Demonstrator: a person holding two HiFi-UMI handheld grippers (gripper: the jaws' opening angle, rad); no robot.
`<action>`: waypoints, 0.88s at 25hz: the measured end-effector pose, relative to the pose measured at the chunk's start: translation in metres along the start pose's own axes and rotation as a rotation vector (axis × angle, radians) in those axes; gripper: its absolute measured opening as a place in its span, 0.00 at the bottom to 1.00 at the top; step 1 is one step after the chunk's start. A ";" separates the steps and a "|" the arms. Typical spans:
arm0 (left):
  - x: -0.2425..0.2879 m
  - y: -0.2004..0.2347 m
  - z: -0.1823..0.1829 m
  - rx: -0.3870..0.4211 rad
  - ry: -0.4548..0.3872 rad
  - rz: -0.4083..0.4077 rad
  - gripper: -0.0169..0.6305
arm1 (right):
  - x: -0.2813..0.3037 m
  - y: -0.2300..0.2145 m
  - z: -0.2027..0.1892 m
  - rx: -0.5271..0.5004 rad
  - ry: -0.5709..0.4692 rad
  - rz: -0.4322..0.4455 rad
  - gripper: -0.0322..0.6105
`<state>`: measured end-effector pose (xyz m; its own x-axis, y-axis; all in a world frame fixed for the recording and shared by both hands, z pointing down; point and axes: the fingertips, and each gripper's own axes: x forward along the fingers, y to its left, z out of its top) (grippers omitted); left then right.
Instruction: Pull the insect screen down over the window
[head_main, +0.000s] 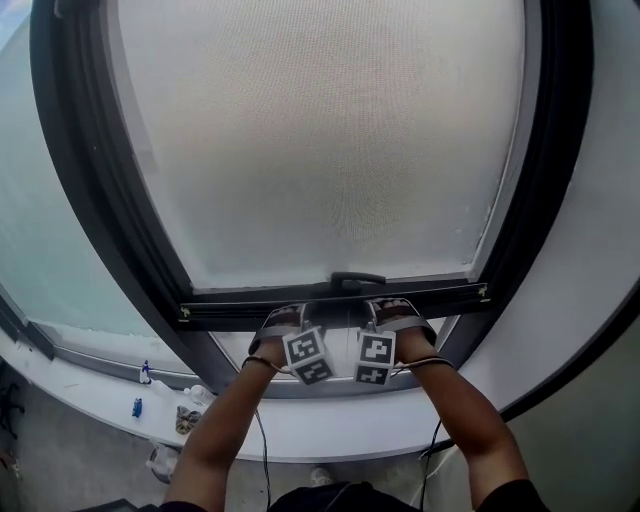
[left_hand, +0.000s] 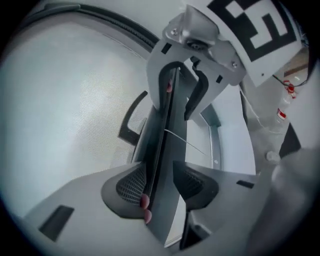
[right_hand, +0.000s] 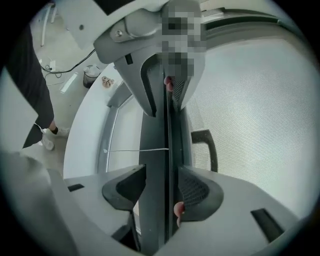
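Above the white sill (head_main: 340, 428), the left gripper (head_main: 285, 320) and right gripper (head_main: 395, 313) sit side by side, each clamped tight on the dark bottom bar (head_main: 440, 294). The bar lies low in the window frame (head_main: 115, 225), with the insect screen (head_main: 320, 140) stretched above it.
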<state>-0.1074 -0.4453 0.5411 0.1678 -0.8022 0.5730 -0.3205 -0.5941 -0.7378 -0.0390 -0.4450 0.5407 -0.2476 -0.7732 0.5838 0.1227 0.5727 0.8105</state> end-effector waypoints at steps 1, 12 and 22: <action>-0.007 0.005 0.002 -0.039 -0.025 0.010 0.26 | -0.006 -0.004 0.001 0.009 -0.012 -0.017 0.36; -0.128 0.044 0.046 -0.449 -0.355 0.253 0.26 | -0.117 -0.055 0.024 0.385 -0.285 -0.287 0.36; -0.220 0.020 0.046 -0.753 -0.481 0.415 0.03 | -0.215 -0.037 0.018 0.768 -0.521 -0.485 0.06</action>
<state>-0.1080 -0.2828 0.3840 0.2161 -0.9763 -0.0094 -0.9216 -0.2008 -0.3322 -0.0075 -0.2951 0.3845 -0.5127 -0.8578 -0.0366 -0.6990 0.3924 0.5978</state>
